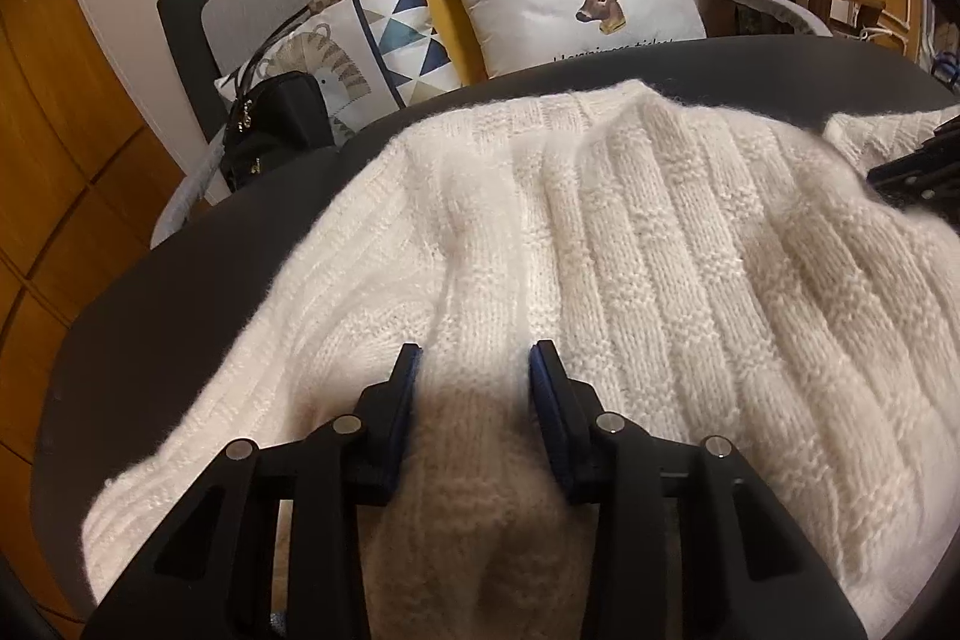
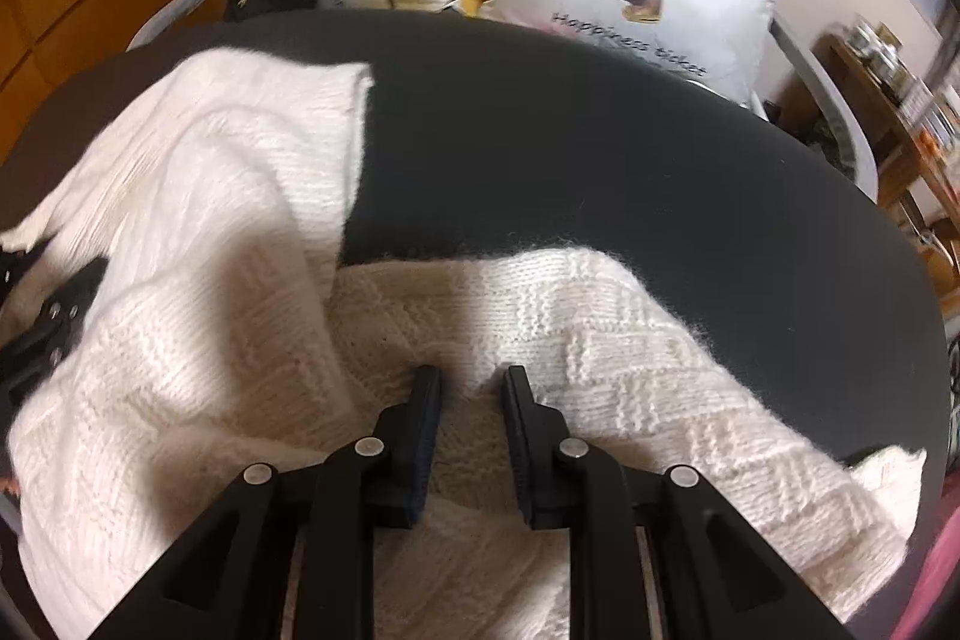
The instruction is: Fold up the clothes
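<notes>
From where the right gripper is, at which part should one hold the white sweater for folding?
Probably the sleeve stretching rightward across the dark table: pinch its loose outer edge from above. It is thin there, while the sweater bunches thickly left.

Right gripper only pokes in at the left wrist view's right edge, so its jaws are out of sight there. The white sweater runs off the bottom of both views. A black bag hides part of the zebra cushion. The shelf clutter is too blurry to identify.
</notes>
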A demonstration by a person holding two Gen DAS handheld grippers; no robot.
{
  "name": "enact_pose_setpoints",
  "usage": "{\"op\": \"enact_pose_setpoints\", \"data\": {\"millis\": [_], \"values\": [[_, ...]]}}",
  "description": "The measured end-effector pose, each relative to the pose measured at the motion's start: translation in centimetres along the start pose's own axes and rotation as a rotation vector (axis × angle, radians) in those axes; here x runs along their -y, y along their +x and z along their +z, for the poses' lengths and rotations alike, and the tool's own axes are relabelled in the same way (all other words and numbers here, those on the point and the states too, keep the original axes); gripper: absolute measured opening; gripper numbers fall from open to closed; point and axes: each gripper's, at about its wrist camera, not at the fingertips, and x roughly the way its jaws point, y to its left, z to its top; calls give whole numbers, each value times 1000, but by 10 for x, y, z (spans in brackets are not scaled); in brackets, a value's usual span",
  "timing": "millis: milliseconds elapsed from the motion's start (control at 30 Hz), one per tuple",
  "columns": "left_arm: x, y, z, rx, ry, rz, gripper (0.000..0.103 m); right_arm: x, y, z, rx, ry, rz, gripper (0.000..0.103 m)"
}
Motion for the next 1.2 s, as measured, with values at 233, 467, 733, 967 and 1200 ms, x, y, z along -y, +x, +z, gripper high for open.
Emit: {"op": "enact_pose_setpoints", "data": {"millis": [233, 467, 733, 967, 1200], "values": [[7, 3, 3, 5, 0, 24, 42, 13, 6, 12, 24, 31, -51, 20], [-7, 7, 4, -13, -91, 4, 64, 25, 11, 25, 34, 53, -78, 20], [-18, 12, 1, -32, -159, -24, 74, 32, 21, 29, 42, 62, -97, 20], [-17, 12, 3, -31, -165, -22, 75, 35, 25, 28, 50, 72, -100, 20], [-16, 12, 4, -30, -168, -20, 75, 45, 29, 30, 67, 108, -105, 20]]}}
